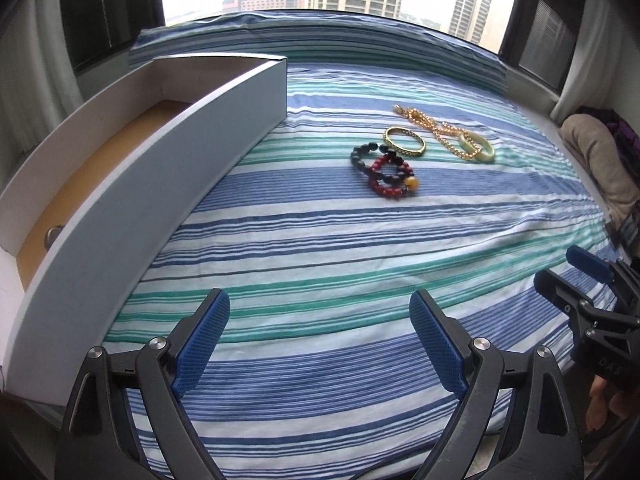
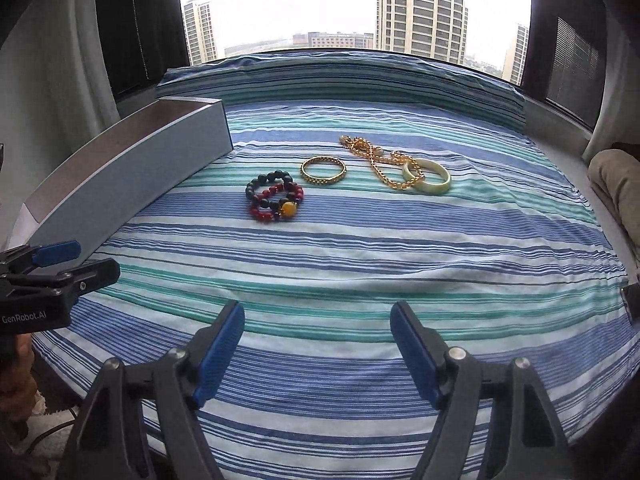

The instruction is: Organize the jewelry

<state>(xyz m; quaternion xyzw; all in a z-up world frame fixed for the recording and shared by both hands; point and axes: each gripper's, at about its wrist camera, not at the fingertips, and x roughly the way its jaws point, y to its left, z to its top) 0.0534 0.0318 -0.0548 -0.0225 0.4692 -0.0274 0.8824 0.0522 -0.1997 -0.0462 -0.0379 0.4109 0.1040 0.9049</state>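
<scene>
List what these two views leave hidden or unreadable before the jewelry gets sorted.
- Drawer interior: the left wrist view shows only part of the floor, its front wall hides the rest; the right wrist view shows almost none.
- Gold chain clasp: too small in both views.
- Beaded bracelets: overlapping, so whether they are linked is unclear.
- Beige fabric: cut off by the right edge.

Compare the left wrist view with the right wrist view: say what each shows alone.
Left wrist only: the drawer's tan inside and round knob.
Right wrist only: the left gripper's "GenRobot.AI" label.
Both: open left gripper, open right gripper, dark bead bracelet, red bead bracelet, gold bangle, gold chain, pale green bangle on the striped sheet.
</scene>
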